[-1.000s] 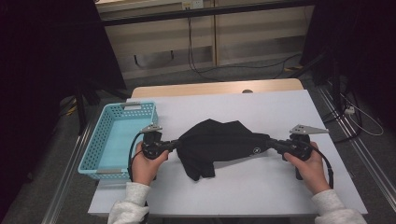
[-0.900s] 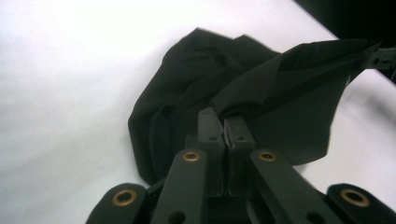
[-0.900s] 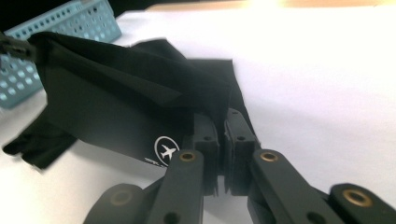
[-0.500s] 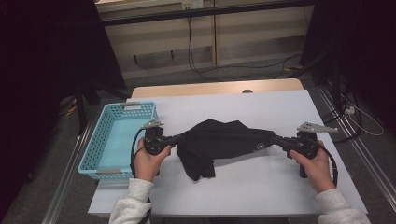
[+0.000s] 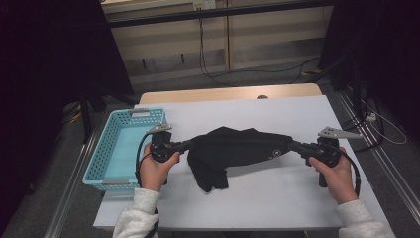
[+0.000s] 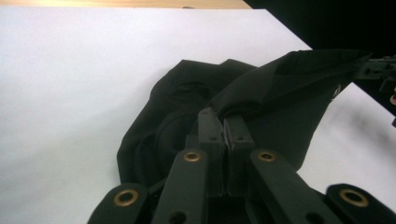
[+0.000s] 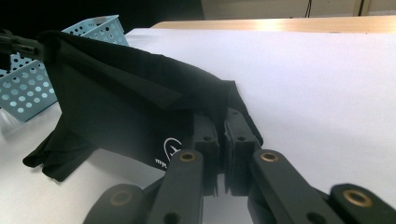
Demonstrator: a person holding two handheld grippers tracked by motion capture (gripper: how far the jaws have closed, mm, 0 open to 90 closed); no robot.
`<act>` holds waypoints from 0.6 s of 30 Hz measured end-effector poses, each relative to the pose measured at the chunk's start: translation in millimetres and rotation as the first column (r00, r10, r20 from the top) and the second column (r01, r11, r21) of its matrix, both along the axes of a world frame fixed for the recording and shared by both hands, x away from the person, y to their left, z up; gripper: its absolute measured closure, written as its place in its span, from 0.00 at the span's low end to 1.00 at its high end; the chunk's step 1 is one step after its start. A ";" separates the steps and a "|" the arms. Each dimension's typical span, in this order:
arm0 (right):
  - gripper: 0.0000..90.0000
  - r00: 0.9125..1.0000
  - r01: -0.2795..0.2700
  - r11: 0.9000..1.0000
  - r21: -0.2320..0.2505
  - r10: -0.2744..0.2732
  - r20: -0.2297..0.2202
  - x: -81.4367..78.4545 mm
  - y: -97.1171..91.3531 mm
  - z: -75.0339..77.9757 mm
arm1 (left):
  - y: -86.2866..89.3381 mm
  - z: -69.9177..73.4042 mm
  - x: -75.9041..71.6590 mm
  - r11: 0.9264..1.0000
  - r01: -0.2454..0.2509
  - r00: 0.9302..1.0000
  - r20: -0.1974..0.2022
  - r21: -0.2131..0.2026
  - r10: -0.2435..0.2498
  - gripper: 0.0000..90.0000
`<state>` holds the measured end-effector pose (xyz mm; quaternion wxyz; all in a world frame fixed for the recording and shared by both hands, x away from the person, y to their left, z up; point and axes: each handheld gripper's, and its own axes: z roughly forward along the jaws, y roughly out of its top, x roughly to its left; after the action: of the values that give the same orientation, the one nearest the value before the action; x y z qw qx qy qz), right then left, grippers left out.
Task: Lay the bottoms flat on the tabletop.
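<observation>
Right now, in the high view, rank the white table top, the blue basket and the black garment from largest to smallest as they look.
1. white table top
2. black garment and blue basket: they look about alike in spread, so I won't rank them.

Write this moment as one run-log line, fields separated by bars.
left gripper: shut on black garment | right gripper: shut on black garment | garment: stretched between both, part hanging to table | basket: at left
</observation>
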<state>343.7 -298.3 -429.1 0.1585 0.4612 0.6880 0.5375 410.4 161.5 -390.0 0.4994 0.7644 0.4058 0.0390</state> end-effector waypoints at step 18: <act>0.95 0.998 0.019 1.000 -0.005 -0.018 0.057 13.9 2.2 48.5 | 1.5 38.8 24.9 0.999 -0.035 0.999 0.011 -0.037 0.035 0.98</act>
<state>357.6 -296.1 -380.5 0.1842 0.4517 0.6805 0.5469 435.3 163.0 -351.2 0.5151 0.7476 0.4169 0.0446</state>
